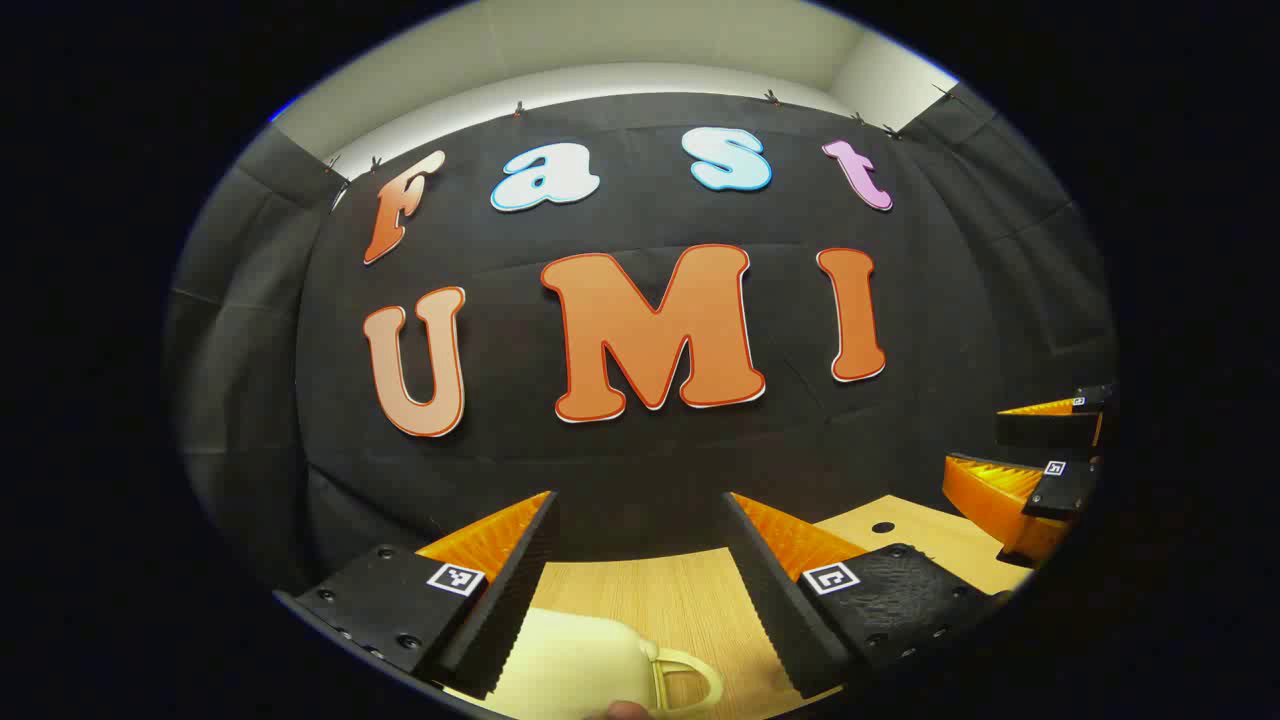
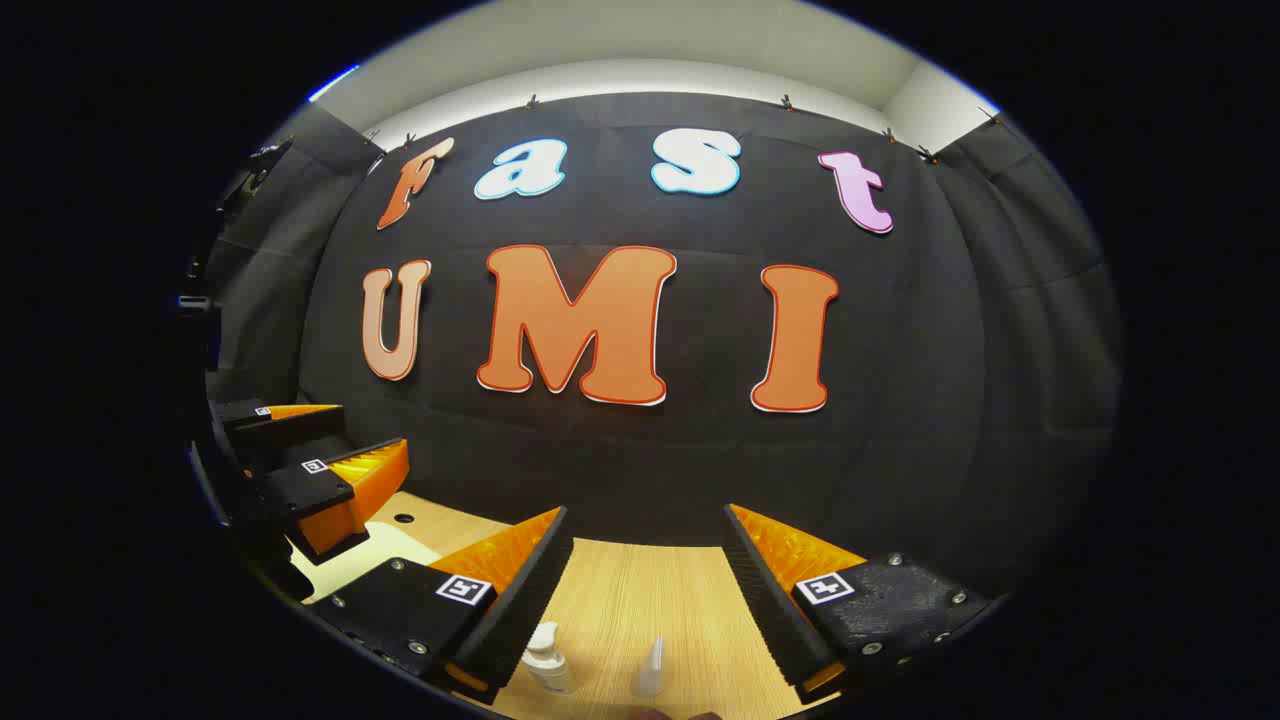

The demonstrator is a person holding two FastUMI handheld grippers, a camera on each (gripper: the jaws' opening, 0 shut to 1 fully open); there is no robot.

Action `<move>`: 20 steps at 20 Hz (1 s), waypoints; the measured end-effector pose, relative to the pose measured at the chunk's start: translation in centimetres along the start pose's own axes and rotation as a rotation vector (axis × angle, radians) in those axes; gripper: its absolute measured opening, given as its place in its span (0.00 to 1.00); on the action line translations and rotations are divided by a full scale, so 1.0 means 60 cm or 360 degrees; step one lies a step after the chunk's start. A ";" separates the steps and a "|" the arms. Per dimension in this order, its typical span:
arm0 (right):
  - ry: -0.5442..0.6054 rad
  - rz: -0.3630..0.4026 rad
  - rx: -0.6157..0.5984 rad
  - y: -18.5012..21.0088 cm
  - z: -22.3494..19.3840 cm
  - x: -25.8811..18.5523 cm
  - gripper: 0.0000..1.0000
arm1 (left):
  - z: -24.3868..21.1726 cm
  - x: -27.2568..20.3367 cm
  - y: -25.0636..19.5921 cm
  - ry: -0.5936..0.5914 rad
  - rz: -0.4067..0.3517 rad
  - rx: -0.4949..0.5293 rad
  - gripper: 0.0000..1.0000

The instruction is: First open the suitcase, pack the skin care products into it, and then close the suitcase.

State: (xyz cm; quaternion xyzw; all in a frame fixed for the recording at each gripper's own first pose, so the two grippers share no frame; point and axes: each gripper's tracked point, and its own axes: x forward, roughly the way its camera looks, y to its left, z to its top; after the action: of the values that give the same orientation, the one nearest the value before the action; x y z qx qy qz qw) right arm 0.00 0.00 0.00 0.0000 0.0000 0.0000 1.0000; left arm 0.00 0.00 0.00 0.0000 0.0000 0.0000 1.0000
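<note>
In the left gripper view, a cream suitcase [image 1: 580, 660] with a loop handle [image 1: 692, 680] lies on the wooden table [image 1: 680, 600], low between my fingers. My left gripper [image 1: 640, 500] hangs open above it, holding nothing. The right gripper [image 1: 1000, 440] shows at the far right edge, jaws apart. In the right gripper view, a small white pump bottle [image 2: 547, 655] and a slim white tube [image 2: 652, 668] stand on the table below my open right gripper [image 2: 647, 512]. The left gripper [image 2: 372, 428] is off to the left, over a cream patch of the suitcase [image 2: 370, 555].
The black cloth wall rises just behind the table's far edge in both views. A small round hole [image 1: 882, 527] marks the tabletop near the right gripper. Bare wood [image 2: 640, 600] lies between the right gripper's fingers.
</note>
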 end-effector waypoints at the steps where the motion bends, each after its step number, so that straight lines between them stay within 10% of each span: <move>1: 0.0001 -0.0002 -0.0004 0.001 -0.001 -0.001 0.95 | -0.003 0.000 0.000 0.0004 -0.0002 -0.0003 1.00; 20: 0.0031 0.0036 -0.0012 0.009 -0.011 -0.001 0.95 | -0.065 0.008 -0.006 0.0171 -0.0055 0.0068 1.00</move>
State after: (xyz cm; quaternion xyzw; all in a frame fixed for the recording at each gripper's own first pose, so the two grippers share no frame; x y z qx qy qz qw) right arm -0.08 0.52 -0.64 -0.0037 0.0098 0.0113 0.9999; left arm 0.49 -0.34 -3.92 0.0213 0.0536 -0.0171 0.9982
